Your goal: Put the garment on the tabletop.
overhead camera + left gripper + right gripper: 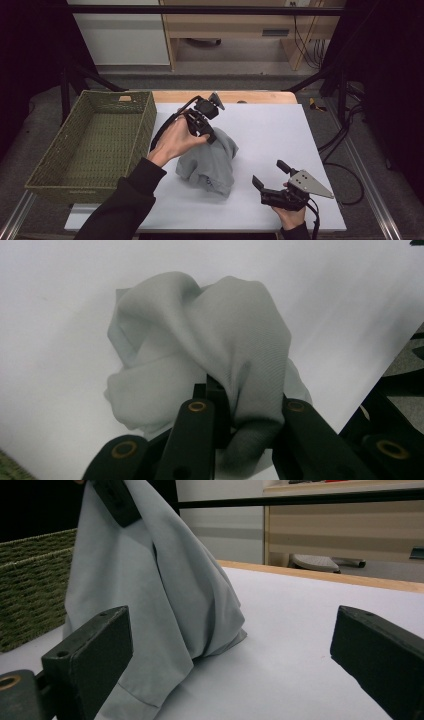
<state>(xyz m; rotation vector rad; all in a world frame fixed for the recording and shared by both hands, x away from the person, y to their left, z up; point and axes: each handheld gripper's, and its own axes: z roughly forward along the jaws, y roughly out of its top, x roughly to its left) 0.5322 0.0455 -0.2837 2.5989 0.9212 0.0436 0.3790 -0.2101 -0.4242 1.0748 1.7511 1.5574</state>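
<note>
A white-topped table (280,130) with a pale wooden far edge stands in a dim workroom, a wooden desk and trailing cables behind it. At the table's left edge sits an olive woven basket (127,127), nothing showing inside it. Near the middle of the white surface, the left gripper (210,134) has its jaws clamped on a fold at the top of a grey cloth (212,167), drawing it up into a peak while its lower folds rest on the table (the left gripper view shows the fabric bunched tight between the two jaws). The right gripper (270,174) hovers near the front right of the table with its jaws wide apart, pointed toward the cloth but clear of it.

The step in hand looks like a lift toward the basket. To do it well, the left gripper should rise enough for the trailing hem to clear the basket's near wall, and the right could catch a low fold so nothing drags.

How deep the pinch goes is hard to judge, since the fabric covers the jaw tips. What kind of garment or towel this is cannot be told, and the cloth's far side is hidden behind its own folds.
</note>
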